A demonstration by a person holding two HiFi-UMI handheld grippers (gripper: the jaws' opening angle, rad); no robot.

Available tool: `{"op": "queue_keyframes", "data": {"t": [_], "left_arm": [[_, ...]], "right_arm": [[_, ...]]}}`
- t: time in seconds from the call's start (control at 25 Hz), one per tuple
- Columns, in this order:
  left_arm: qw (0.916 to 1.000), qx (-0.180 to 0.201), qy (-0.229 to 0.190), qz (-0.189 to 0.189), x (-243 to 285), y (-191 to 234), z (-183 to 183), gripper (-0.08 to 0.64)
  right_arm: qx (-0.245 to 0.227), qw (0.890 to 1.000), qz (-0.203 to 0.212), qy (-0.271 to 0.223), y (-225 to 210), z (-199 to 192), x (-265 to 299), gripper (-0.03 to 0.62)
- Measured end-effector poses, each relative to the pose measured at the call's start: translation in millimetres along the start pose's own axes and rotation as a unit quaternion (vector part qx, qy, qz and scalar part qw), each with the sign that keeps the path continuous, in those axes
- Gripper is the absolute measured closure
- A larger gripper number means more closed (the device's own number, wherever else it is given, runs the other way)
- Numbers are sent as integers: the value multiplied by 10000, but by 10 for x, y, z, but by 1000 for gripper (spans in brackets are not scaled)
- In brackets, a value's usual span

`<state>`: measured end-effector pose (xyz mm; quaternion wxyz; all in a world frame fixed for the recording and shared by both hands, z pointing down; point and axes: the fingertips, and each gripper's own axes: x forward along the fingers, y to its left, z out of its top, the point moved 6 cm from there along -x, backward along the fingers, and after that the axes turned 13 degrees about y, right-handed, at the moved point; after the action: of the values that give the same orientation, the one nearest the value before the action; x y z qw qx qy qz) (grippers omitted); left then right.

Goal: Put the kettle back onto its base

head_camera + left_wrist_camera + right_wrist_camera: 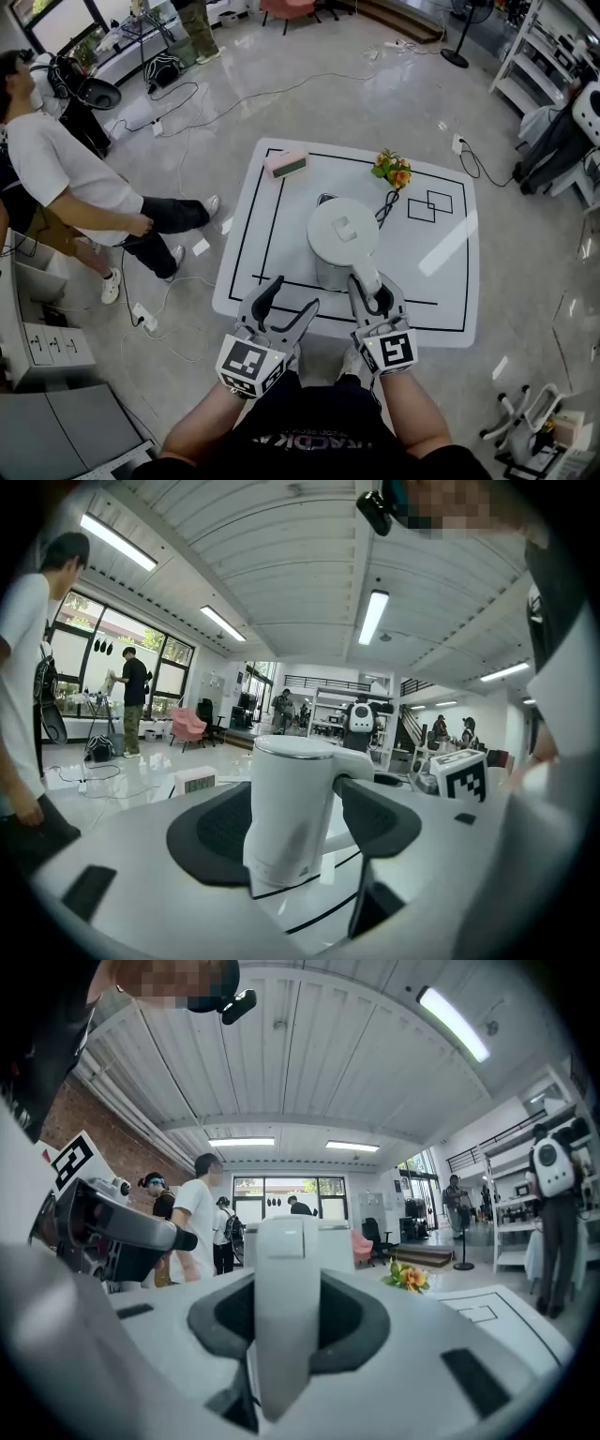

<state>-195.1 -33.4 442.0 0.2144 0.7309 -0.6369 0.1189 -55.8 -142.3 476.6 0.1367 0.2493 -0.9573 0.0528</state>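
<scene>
A white kettle is at the middle of the white table, its lid facing up. My right gripper is shut on the kettle's handle, with a dark pad on each side of it. A dark curved edge, apparently the base, peeks out just behind the kettle, and a black cord runs off from there. My left gripper is open near the table's front edge, left of the kettle and apart from it. In the left gripper view the kettle shows beyond the spread jaws.
A pink clock and a small bunch of flowers stand at the table's far side. A person sits to the left of the table. Cables lie on the floor, and shelves stand at the far right.
</scene>
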Motion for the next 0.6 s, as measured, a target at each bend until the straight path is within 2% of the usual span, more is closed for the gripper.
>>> {"op": "queue_keyframes", "data": {"t": [0.36,0.6], "left_arm": [[10000,9,-7,53,73,-123,39,259],[9997,-75,-54,215,195,-307,54,259]], "right_arm": [[-10,9996,211,169,-33,-32,-25,474],[-64,9957,812,435,-58,-71,-76,444]]}}
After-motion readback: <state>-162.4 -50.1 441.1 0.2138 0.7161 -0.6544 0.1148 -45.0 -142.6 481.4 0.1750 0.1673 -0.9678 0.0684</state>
